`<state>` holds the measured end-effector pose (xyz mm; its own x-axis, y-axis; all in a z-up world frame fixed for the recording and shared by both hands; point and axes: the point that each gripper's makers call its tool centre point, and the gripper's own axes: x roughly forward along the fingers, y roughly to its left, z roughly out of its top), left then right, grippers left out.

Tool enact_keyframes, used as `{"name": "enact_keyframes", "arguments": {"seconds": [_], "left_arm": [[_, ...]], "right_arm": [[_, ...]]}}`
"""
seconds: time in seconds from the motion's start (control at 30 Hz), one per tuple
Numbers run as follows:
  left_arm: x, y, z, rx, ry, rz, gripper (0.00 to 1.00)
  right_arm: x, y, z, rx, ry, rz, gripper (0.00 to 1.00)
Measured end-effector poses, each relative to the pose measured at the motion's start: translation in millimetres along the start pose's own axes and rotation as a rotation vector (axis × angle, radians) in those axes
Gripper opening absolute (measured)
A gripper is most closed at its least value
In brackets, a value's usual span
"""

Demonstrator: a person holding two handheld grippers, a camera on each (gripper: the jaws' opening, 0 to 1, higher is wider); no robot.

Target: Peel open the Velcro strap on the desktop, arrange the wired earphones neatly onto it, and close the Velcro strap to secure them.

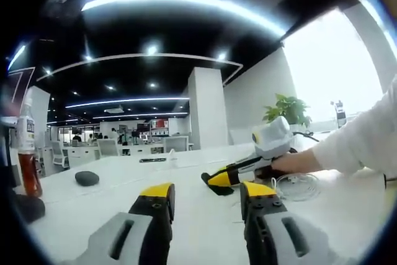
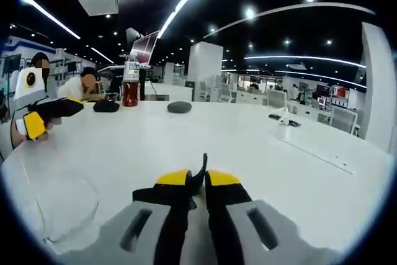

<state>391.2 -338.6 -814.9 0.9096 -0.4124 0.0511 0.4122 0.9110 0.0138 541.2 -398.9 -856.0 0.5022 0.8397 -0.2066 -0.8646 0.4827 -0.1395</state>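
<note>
Right gripper (image 2: 197, 179) jaws pinched together on one end of the black Velcro strap (image 2: 200, 172), its tip sticking up between the yellow pads. Left gripper (image 1: 205, 192) held above the desk (image 2: 248, 147), jaws apart, holding nothing. One coil of wired earphones (image 1: 299, 185) lies flat on the desk just beside the person's hand (image 1: 296, 163).

Judgement: peel not finished. Pin the strap's free end with the left, then pull slowly along its length so the hook face separates cleanly.

Count: one strap, one earphone coil, one bottle (image 2: 130, 84).
</note>
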Motion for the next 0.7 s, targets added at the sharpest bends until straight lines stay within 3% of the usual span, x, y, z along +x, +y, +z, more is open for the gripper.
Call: {"name": "enact_keyframes", "arguments": {"seconds": [0.7], "left_arm": [[0.1, 0.8, -0.6, 0.002, 0.003, 0.004, 0.46]], "right_arm": [[-0.7, 0.6, 1.4, -0.017, -0.005, 0.012, 0.04]]}}
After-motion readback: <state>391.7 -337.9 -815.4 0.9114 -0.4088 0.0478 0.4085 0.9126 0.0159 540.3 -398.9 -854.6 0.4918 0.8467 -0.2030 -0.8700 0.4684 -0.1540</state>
